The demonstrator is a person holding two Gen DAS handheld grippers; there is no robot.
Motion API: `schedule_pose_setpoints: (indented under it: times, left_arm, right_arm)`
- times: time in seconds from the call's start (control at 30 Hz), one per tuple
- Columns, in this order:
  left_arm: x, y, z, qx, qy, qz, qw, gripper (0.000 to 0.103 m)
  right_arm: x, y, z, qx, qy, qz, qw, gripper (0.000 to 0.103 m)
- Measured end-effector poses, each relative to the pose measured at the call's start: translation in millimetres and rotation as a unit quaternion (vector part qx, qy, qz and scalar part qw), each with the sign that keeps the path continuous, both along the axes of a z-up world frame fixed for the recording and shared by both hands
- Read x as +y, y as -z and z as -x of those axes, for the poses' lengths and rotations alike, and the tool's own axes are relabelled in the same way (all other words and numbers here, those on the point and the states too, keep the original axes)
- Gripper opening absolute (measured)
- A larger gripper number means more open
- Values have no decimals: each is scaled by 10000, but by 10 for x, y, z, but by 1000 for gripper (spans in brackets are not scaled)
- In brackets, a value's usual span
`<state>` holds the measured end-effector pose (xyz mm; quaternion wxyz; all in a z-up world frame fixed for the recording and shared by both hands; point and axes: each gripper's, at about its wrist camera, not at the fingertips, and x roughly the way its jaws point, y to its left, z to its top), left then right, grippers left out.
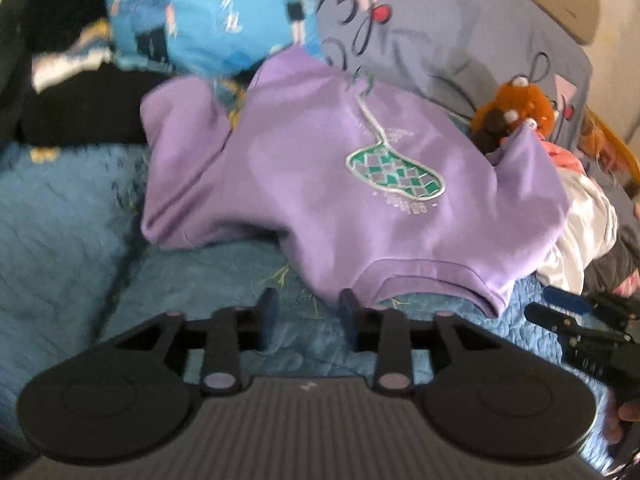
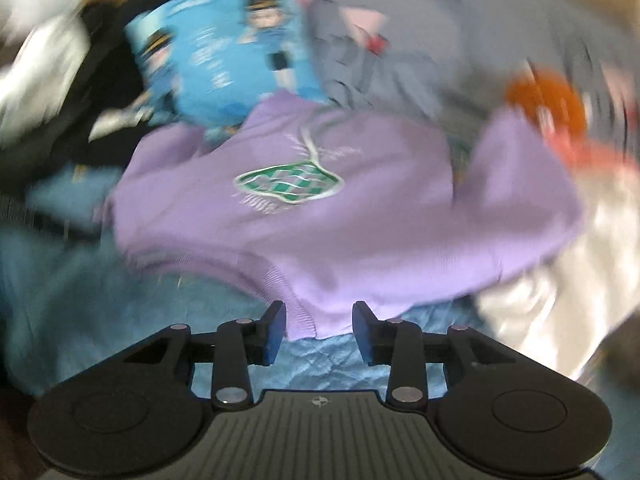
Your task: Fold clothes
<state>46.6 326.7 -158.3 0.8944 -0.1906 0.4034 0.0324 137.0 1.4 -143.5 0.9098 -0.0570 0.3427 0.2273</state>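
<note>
A lilac sweatshirt (image 1: 320, 184) with a green and white net print lies spread on a blue quilted bed cover (image 1: 68, 224). It also shows in the right wrist view (image 2: 340, 216), which is blurred. My left gripper (image 1: 308, 308) is open and empty, just short of the sweatshirt's ribbed hem. My right gripper (image 2: 320, 320) is open, with the hem's lower edge lying between its fingers, not pinched. The right gripper also shows at the right edge of the left wrist view (image 1: 576, 320).
A blue cartoon-print cushion (image 1: 208, 12) and a grey-blue printed pillow (image 1: 460, 28) lie behind the sweatshirt. An orange plush toy (image 1: 516, 108) sits at the right. White and pink clothes (image 1: 580, 228) are piled at the right, dark clothes (image 1: 80, 112) at the left.
</note>
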Motion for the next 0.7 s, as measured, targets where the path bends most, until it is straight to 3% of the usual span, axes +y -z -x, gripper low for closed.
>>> schedule_pose_setpoints:
  times: [0.07, 0.13, 0.23, 0.3, 0.37, 0.47, 0.57, 0.63, 0.7]
  left_arm:
    - [46, 67, -61, 26, -25, 338, 9994, 50]
    - [73, 110, -124, 4, -50, 610, 9981, 53]
    - [138, 212, -216, 39, -180, 1142, 9933, 64]
    - [227, 355, -268, 123, -384, 1800, 9828, 65]
    - [322, 510, -309, 189, -616, 2464, 9670, 65]
    - [434, 691, -338, 140, -976, 3129, 9446, 66]
    - [495, 780, -359, 33, -1177, 3481, 9300, 66]
    - [514, 828, -371, -1, -1281, 3584, 9247, 63]
    - [516, 840, -385, 21, -1323, 3551, 9254, 49]
  right_arm:
    - [-87, 97, -120, 324, 275, -419, 9982, 36]
    - [-159, 209, -195, 683, 538, -880, 9923, 36]
    - [-295, 355, -253, 1123, 939, -1665, 9751, 39]
    - [-359, 416, -249, 1227, 1112, -2087, 9639, 46]
    - [-402, 460, -235, 1250, 1241, -2432, 9538, 50]
    - [-441, 504, -262, 1315, 1460, -2820, 9391, 56]
    - [-493, 553, -332, 1433, 1732, -3167, 9215, 56]
    - [-530, 574, -371, 1504, 1893, -3334, 9112, 54]
    - [-561, 593, -398, 1606, 2035, -3409, 9037, 45]
